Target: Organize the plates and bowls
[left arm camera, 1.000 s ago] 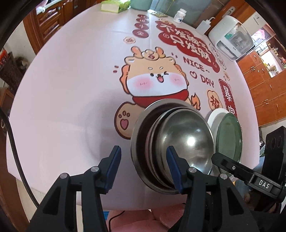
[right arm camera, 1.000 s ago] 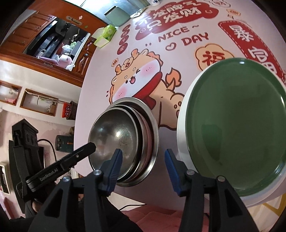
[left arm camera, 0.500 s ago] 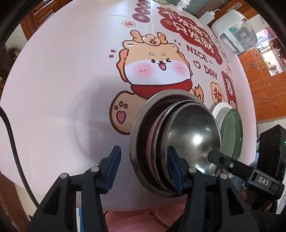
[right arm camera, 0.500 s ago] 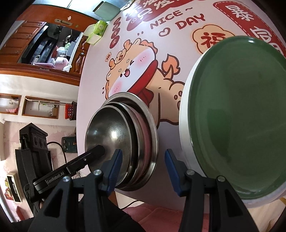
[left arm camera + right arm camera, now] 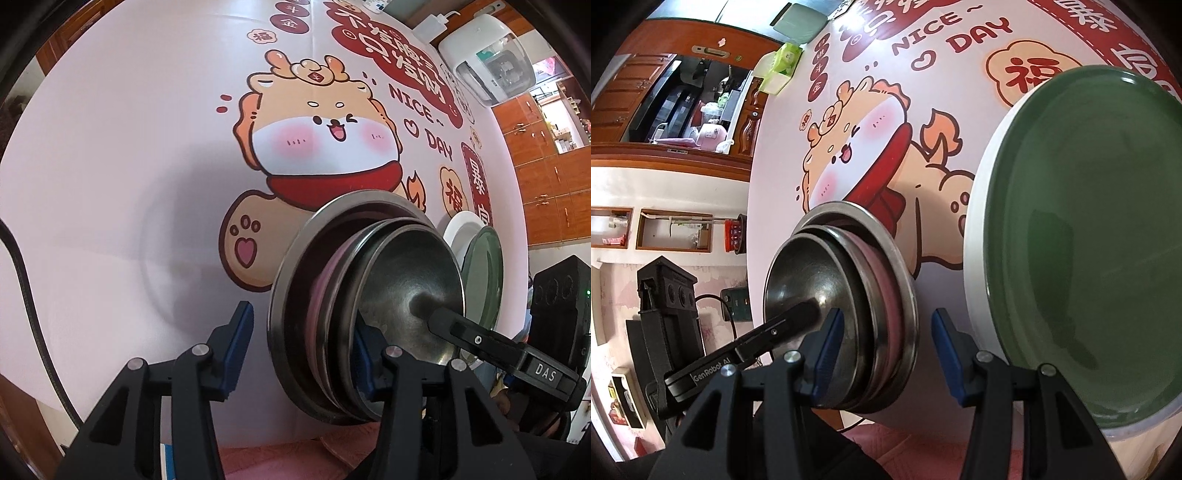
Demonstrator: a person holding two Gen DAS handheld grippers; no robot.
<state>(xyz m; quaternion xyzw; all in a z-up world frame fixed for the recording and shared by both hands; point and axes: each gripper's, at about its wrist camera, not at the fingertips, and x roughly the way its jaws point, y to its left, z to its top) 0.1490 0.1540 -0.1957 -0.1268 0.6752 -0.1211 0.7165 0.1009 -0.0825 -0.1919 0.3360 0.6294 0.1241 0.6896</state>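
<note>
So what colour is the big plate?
Green plate, on a white one; the right wrist view shows it best.

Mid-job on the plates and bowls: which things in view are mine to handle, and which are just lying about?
Job items:
- nested steel bowls, both grippers straddling their rim
- green plate on the white plate

Lying about:
- white appliance
- white pump bottle
- green tissue pack
- cartoon tablecloth

Wooden cabinets [image 5: 546, 184] beyond a cartoon-printed tablecloth [image 5: 110, 184].
</note>
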